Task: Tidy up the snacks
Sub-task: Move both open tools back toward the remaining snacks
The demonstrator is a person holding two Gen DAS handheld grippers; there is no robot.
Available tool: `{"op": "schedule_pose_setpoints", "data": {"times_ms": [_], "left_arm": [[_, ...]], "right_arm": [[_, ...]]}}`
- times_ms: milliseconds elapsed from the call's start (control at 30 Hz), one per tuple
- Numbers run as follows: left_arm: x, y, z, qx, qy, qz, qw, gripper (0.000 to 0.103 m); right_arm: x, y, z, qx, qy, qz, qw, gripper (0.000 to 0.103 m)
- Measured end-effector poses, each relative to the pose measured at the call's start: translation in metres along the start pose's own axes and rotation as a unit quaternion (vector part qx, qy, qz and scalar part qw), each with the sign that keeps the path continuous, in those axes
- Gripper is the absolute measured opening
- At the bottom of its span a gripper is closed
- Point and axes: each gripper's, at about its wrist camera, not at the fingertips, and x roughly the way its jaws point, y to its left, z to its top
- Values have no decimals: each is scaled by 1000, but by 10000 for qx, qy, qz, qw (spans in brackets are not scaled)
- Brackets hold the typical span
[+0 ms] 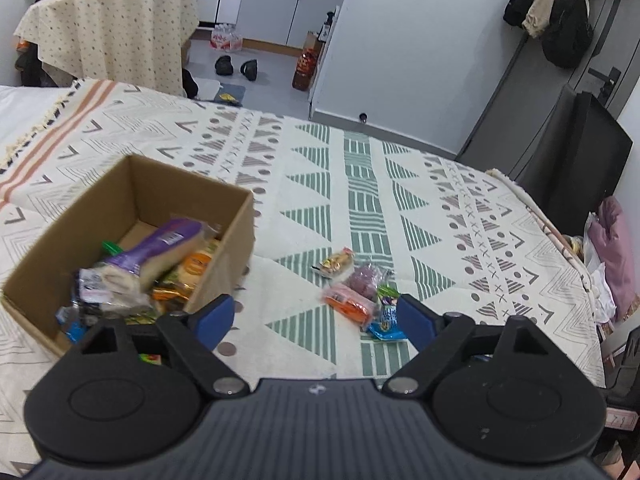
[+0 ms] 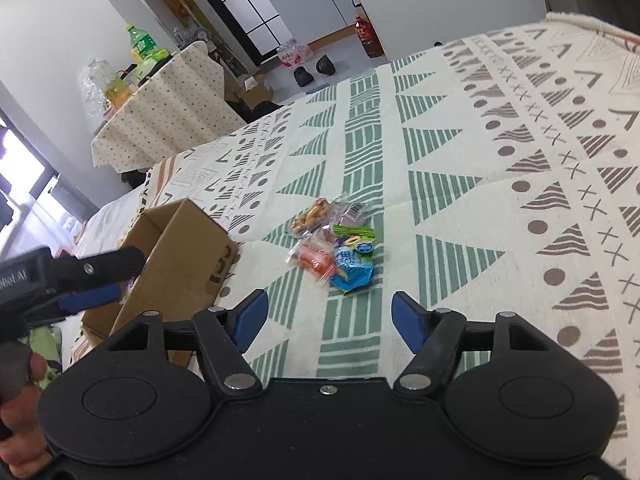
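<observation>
Both grippers are spread wide and empty; the right gripper hangs just short of the loose snack packets on the patterned blanket, and the left gripper hovers between those packets and the cardboard box, already part-filled with snacks. The packets overlap, so closing on the blue packet may drag the orange packet or pinch blanket cloth; slick wrappers could slip. No packet print is legible; the left gripper's body shows partial lettering ending ".AI".
</observation>
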Motion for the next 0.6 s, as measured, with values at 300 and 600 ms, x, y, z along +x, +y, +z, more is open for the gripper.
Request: {"op": "schedule_pose_setpoints", "data": {"times_ms": [300,600], "left_arm": [[48,-9,-6,-99,310,-10,9995,67],[92,-19,-3,-125,565,-80,9983,52]], "right_arm": [[29,-18,9,118,133,70,9998,59],[59,-29,18,141,253,145,9995,55]]}}
